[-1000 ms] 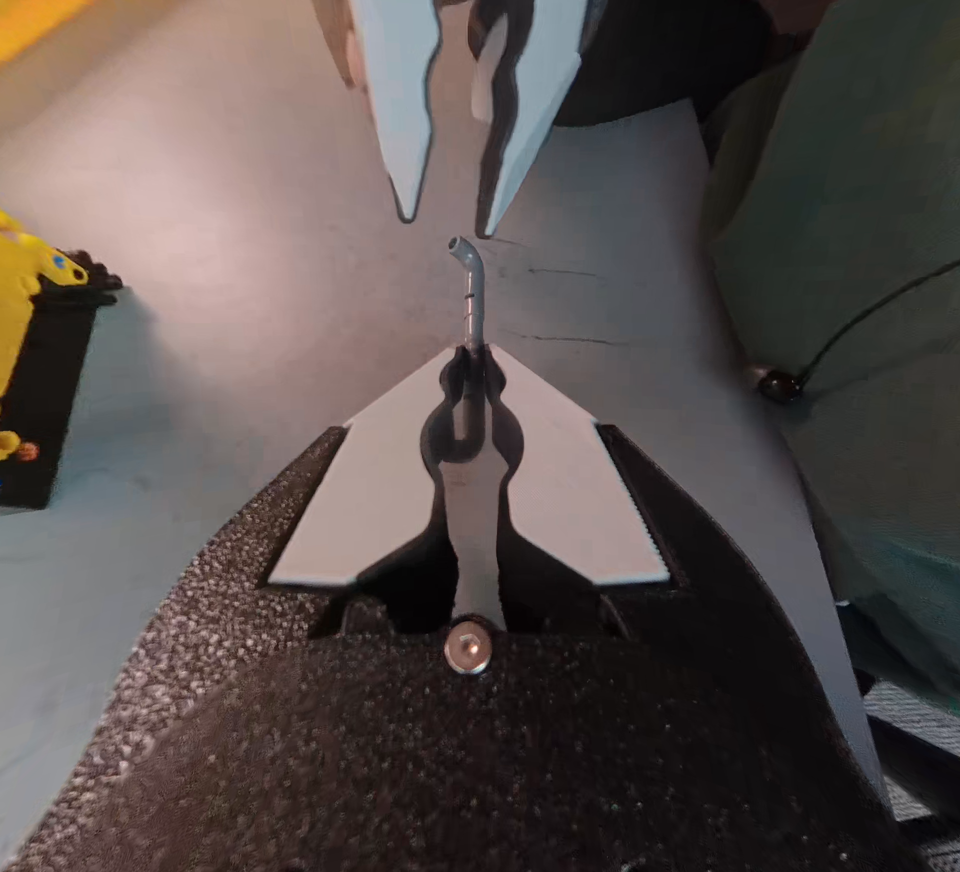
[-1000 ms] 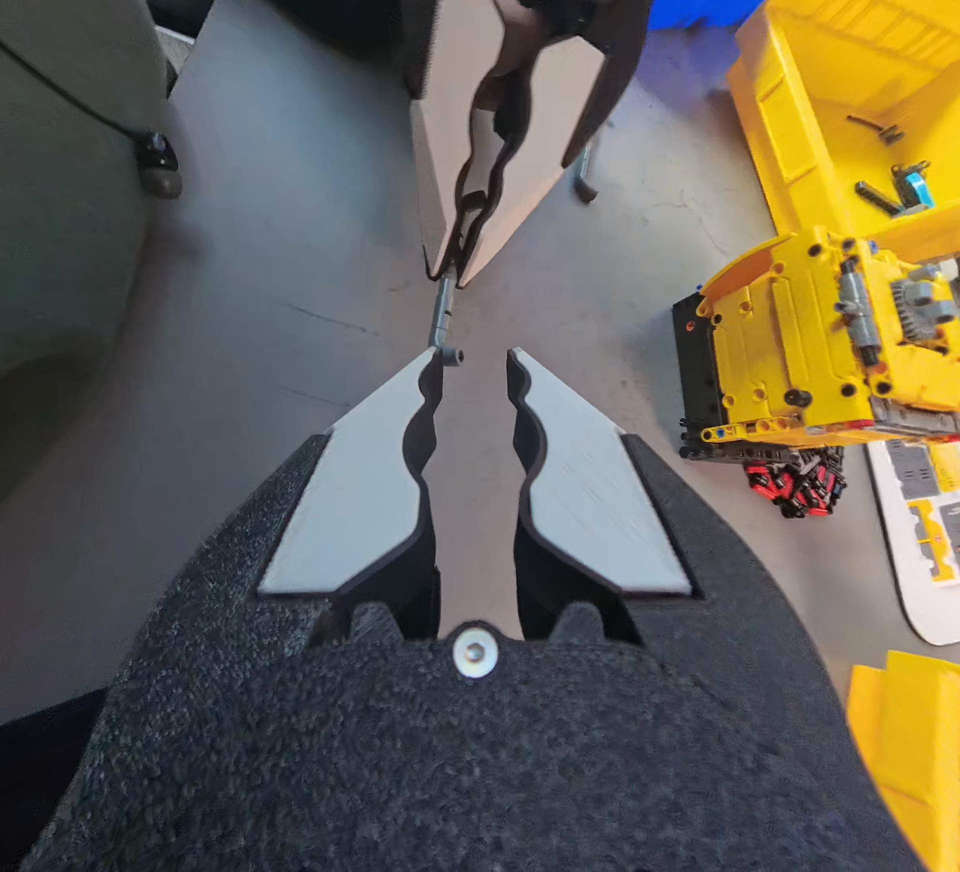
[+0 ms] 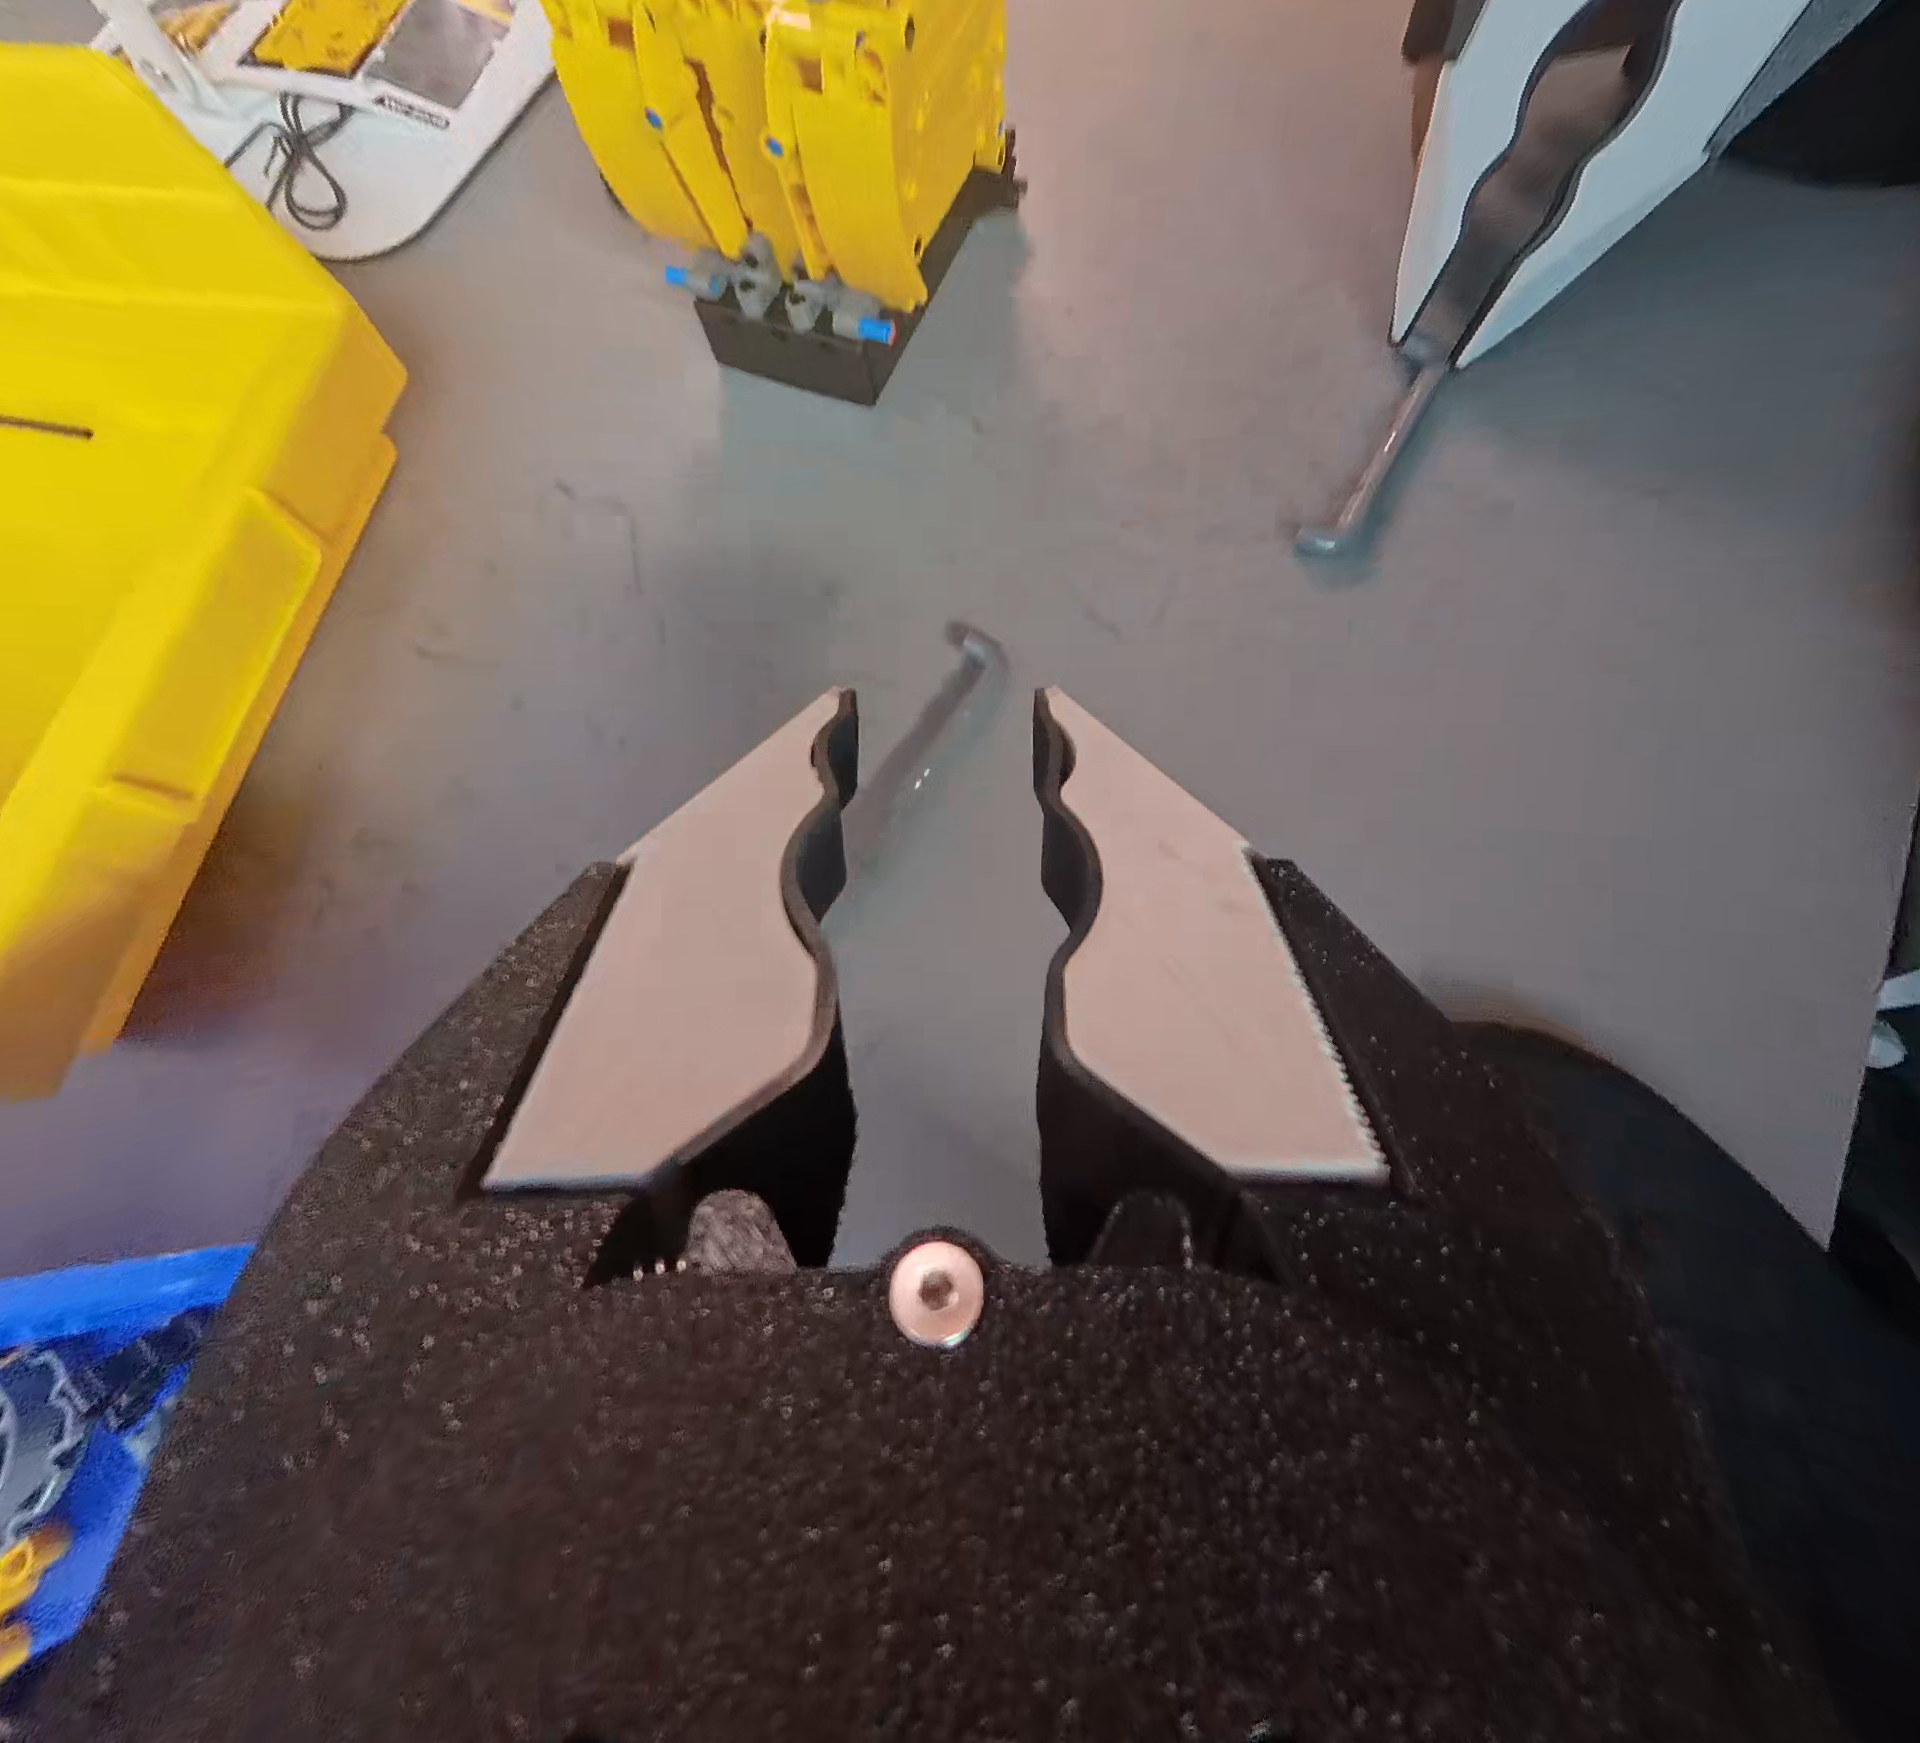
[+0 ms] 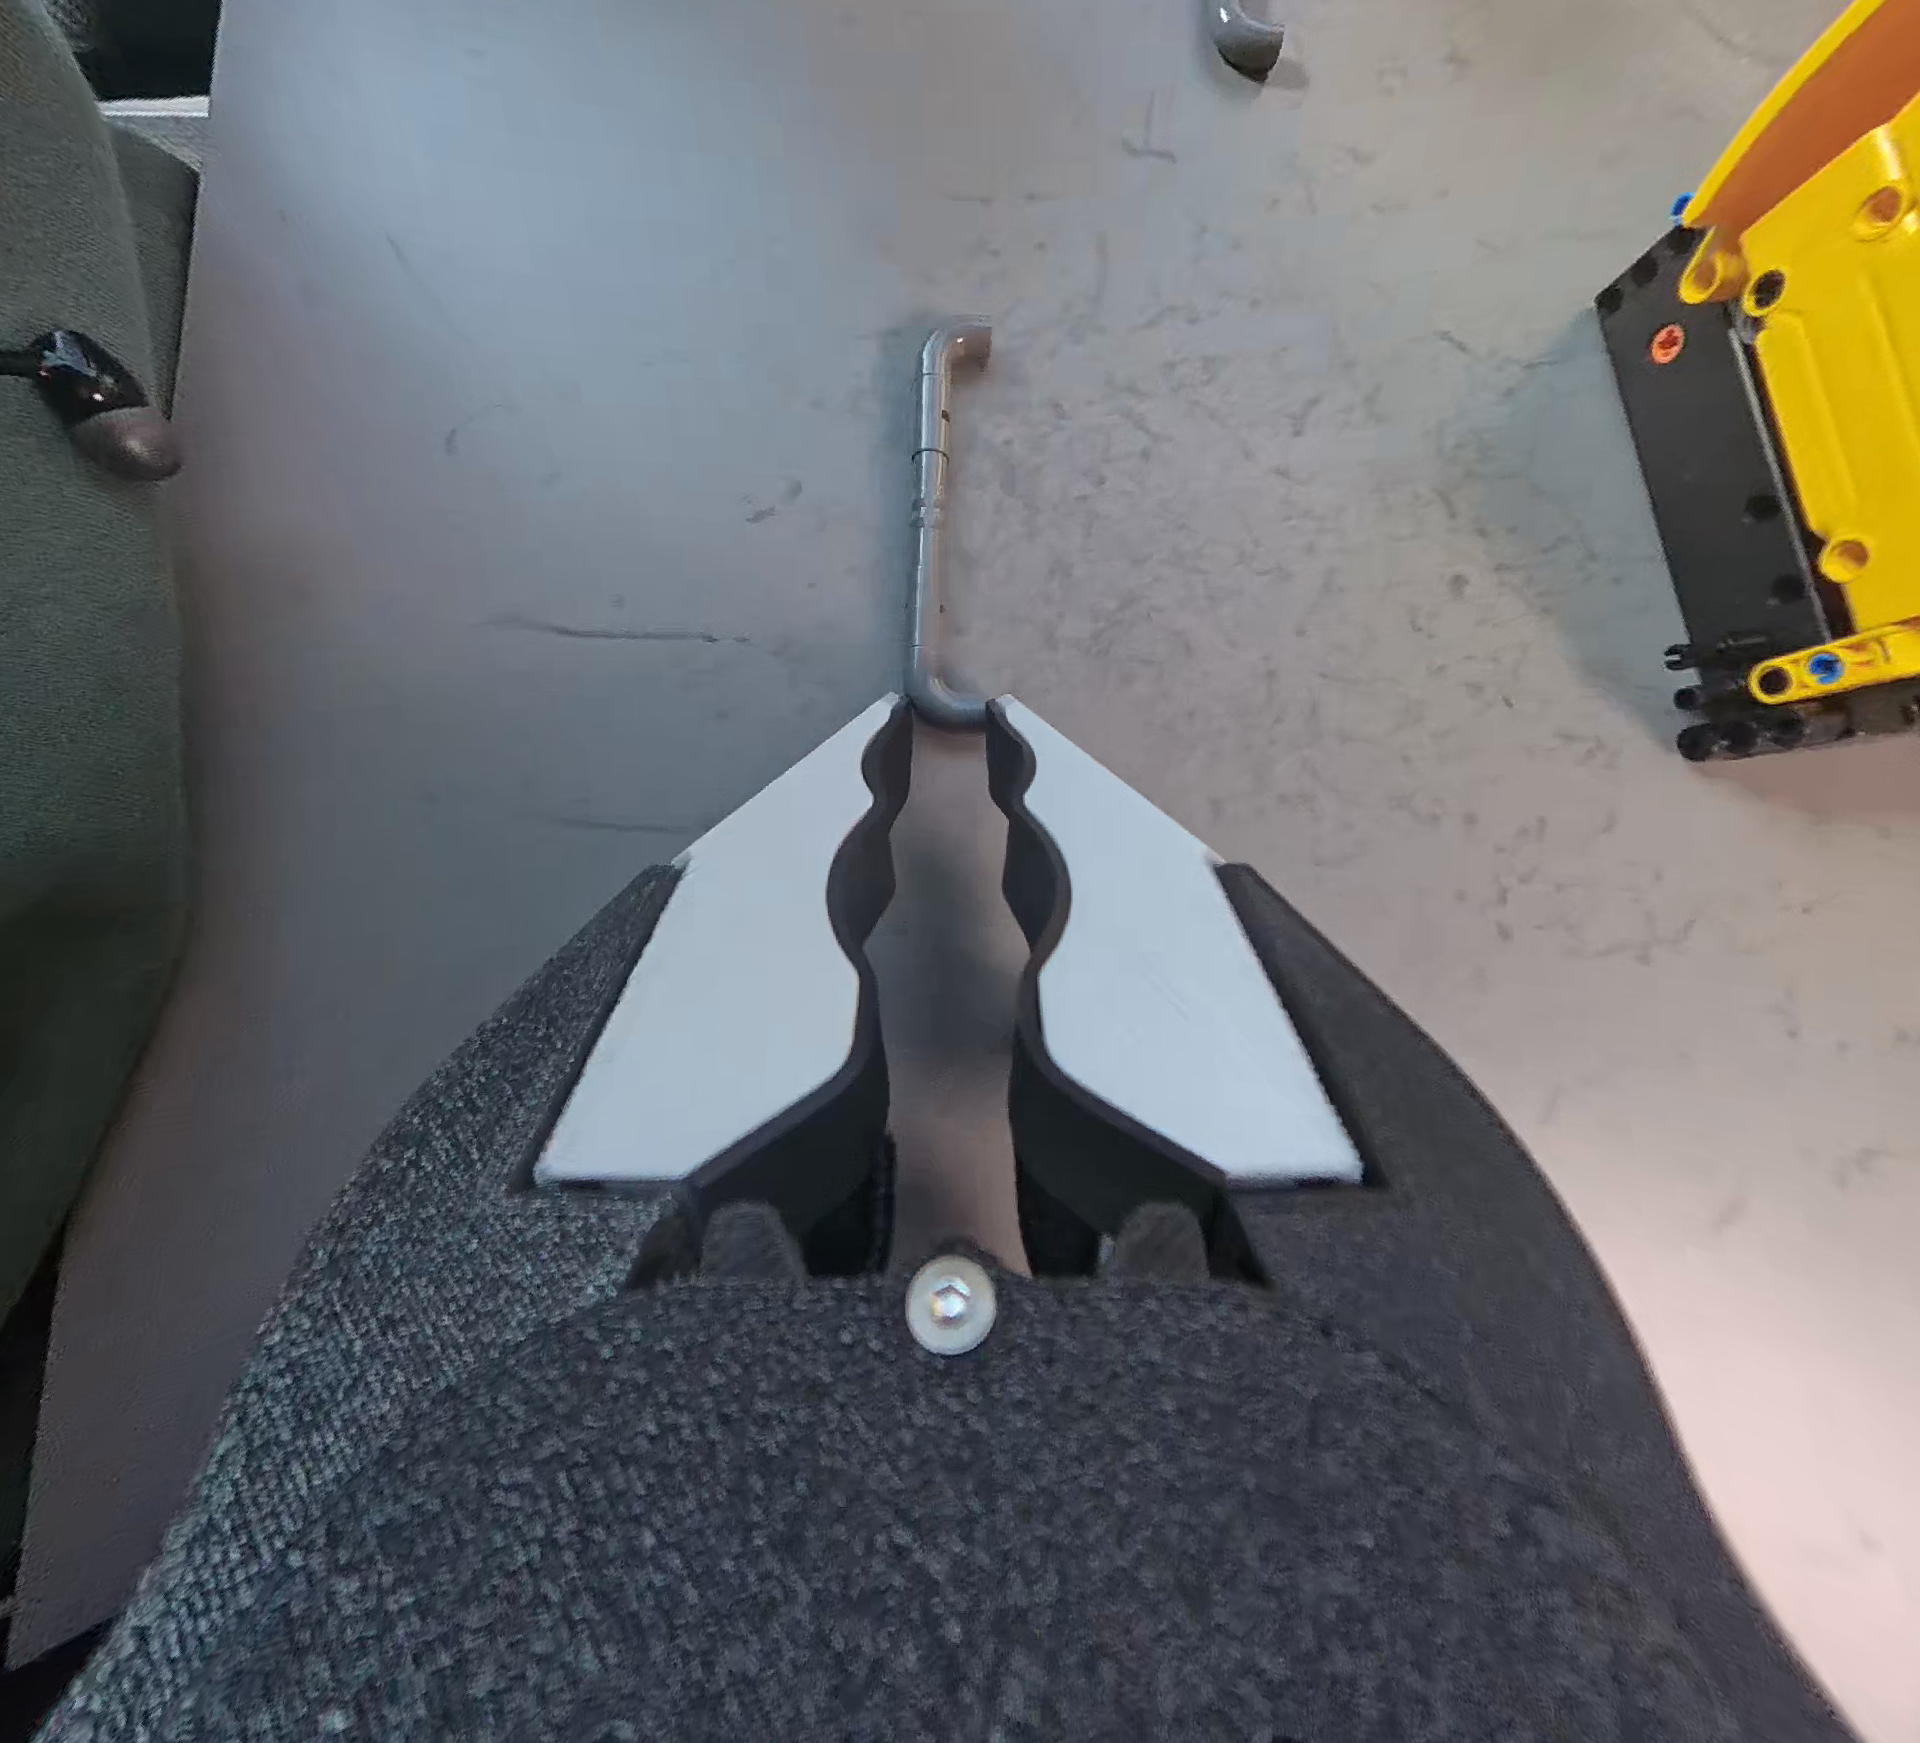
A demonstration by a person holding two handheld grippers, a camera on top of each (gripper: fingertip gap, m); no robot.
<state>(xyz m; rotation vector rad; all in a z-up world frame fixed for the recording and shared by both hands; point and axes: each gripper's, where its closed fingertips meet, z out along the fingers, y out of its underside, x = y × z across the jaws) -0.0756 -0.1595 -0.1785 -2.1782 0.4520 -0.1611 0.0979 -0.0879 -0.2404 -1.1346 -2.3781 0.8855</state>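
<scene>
Your left gripper [image 3: 945, 706], jaws apart, straddles a thin grey bent-ended rod [image 3: 920, 748] on the scuffed grey worktop [image 3: 623, 550]. Your right gripper [image 4: 948, 708], narrowly parted, touches a double-bent grey rod [image 4: 928, 509].

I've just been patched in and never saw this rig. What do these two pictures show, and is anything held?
A person holds two hand grippers, each with a camera looking along its fingers. One picture is from the left gripper, open over a grey bent rod on the grey table; beyond are a yellow brick model, a yellow bin and a booklet. The other is from the right gripper, tips either side of the hooked end of a second rod; a firm pinch can't be confirmed.
</scene>
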